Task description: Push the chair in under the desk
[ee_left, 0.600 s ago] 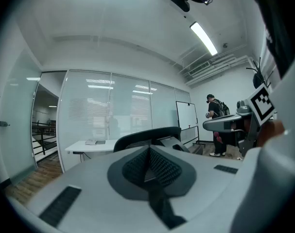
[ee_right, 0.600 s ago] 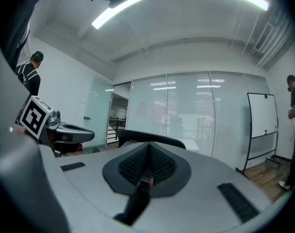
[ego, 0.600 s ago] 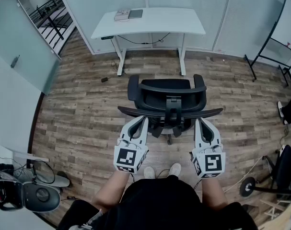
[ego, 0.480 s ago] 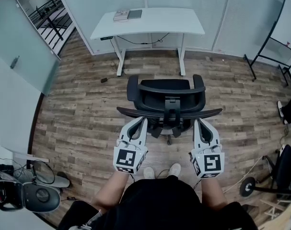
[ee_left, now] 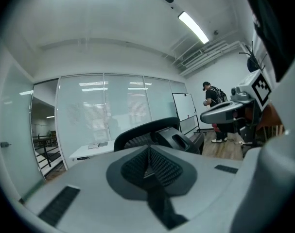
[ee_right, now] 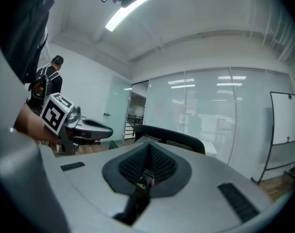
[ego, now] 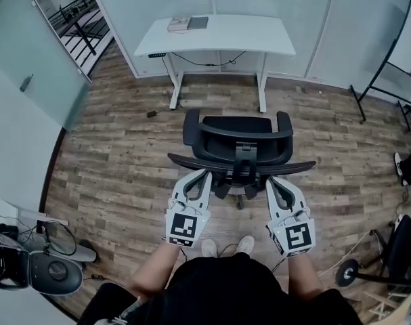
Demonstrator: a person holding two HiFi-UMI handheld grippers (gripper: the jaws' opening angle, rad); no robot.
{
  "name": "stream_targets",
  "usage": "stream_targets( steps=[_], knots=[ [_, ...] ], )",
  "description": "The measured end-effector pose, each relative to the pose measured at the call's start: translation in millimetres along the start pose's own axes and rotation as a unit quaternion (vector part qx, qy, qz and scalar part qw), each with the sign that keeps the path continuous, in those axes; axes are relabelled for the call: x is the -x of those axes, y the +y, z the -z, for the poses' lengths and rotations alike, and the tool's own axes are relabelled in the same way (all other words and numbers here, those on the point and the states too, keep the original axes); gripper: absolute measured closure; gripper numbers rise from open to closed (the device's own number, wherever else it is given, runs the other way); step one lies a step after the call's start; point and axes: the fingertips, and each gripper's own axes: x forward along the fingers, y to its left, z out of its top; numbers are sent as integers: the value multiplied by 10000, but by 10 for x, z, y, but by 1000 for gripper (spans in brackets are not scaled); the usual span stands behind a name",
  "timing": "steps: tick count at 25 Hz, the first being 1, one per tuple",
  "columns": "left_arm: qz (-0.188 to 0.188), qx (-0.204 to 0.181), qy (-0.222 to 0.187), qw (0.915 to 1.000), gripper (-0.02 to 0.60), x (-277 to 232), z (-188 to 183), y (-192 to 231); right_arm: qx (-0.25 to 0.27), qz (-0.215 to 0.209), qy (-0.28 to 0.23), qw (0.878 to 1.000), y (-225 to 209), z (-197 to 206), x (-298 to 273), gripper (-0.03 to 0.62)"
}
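Tongs first: left gripper [ego: 203,174] and right gripper [ego: 272,181] both have their jaws pressed together with nothing between them, which each gripper view confirms, the ribbed pads meeting in one seam. That suits me, since this is a shove, not a grab.

From the head view, the chair [ego: 238,141] stands on the wood floor between me and the desk [ego: 219,34], well apart from its near edge, with its seat turned toward the desk and its back toward me. It sits roughly in line with the middle of that near edge, between the two desk legs. Both closed tips sit right at the curved top bar of the chair's back, the left one near its left end and the right one near its right end. I cannot tell from any view whether they are touching it or just short of it.

My read is that the approach is done and the push itself is the step in hand, with nearly all the travel left.

What comes next calls for even pressure from both tips, straight toward the near edge, so the chair rolls without swivelling. The armrests need to pass under the top between the legs. A small stack of books [ego: 189,24] lies at the far left corner, out of the way.
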Motion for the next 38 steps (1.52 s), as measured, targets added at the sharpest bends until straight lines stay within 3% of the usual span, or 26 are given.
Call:
stream_targets(
  steps=[1,2,3,6,12,15,20,22,25,27,29,33,38],
  knots=[
    [61,-187,98,9998,524,-21,22,-33,190,-114,76,9997,43,25,-14,586],
    [97,-388,213,9990,393,-41,51,-54,381,-228,159,9989,85,52,-26,563],
    [88,-597,314,9977,347,-57,77,-59,546,-334,248,9976,117,81,-37,506],
    [55,-1335,556,9895,259,-106,151,-44,854,-538,506,9936,140,179,-59,404],
    [445,-2454,1345,9590,150,-237,522,-137,1795,-691,1063,9755,41,484,-91,276],
    [500,-3020,1596,9385,133,-305,640,-138,2365,-920,1372,9575,-11,747,-142,200],
    [634,-3534,1872,9143,127,-473,815,-84,3435,-1171,1958,9110,-112,1131,-240,112],
    [601,-3924,2052,8946,126,-546,902,-25,3896,-1107,2083,8903,-211,1254,-292,109],
    [512,-4628,2319,8541,126,-632,1006,59,4359,-1132,2235,8644,-331,1390,-354,108],
    [495,-4872,2456,8366,126,-684,1052,96,4565,-1243,2296,8505,-348,1459,-413,103],
    [521,-4927,2570,8297,126,-730,1101,112,4706,-1357,2365,8392,-335,1539,-482,100],
    [521,-4947,2743,8230,126,-825,1188,96,4615,-1599,2538,8349,-302,1715,-593,85],
    [476,-4940,2919,8176,126,-925,1273,71,4983,-1568,2319,8206,-260,1720,-738,85]
  ],
)
